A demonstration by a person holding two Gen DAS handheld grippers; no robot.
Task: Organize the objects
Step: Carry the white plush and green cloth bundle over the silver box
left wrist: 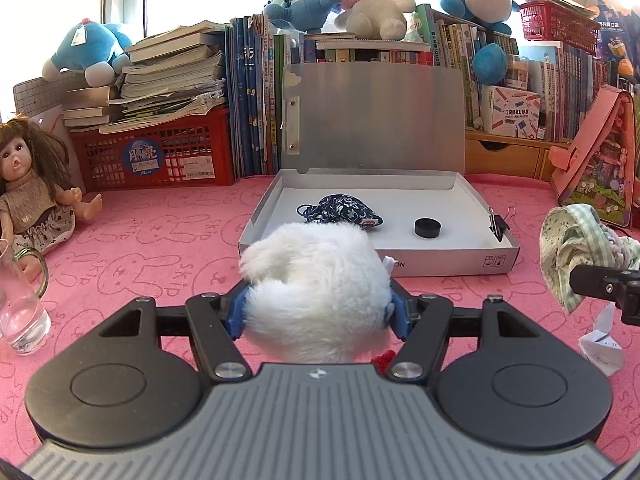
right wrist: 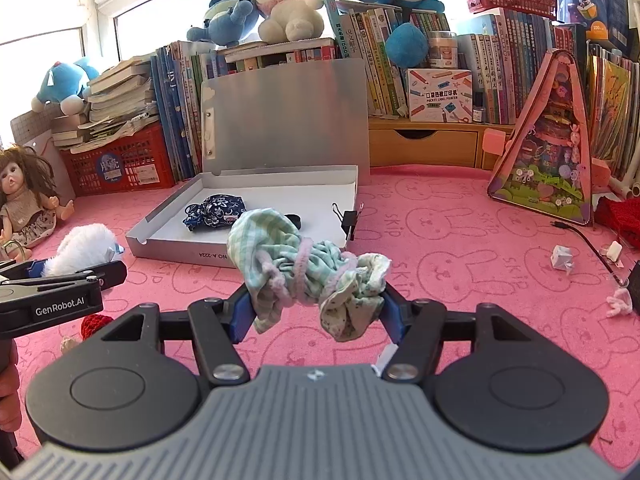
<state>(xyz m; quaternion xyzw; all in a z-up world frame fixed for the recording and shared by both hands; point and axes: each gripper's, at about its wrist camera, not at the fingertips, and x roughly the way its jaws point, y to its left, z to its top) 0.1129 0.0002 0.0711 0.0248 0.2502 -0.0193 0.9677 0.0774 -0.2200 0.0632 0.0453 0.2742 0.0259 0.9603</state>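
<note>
Your left gripper (left wrist: 318, 312) clamps the white fluffy toy (left wrist: 316, 288), your right gripper (right wrist: 316, 312) clamps the green cloth bundle (right wrist: 304, 276); open box (left wrist: 460, 254) ahead holds 2 items, binder clip (left wrist: 497, 224) on its rim.

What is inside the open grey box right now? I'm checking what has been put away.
Inside the grey box: a dark blue patterned cloth pouch and a black round cap. The white fluffy toy in the left gripper hides the box's near-left corner.

Black linkage arms, silver screws, blue jaws, ribbed grey housing; "GenRobot.AI" lettering; possibly bare skin at the edge.
</note>
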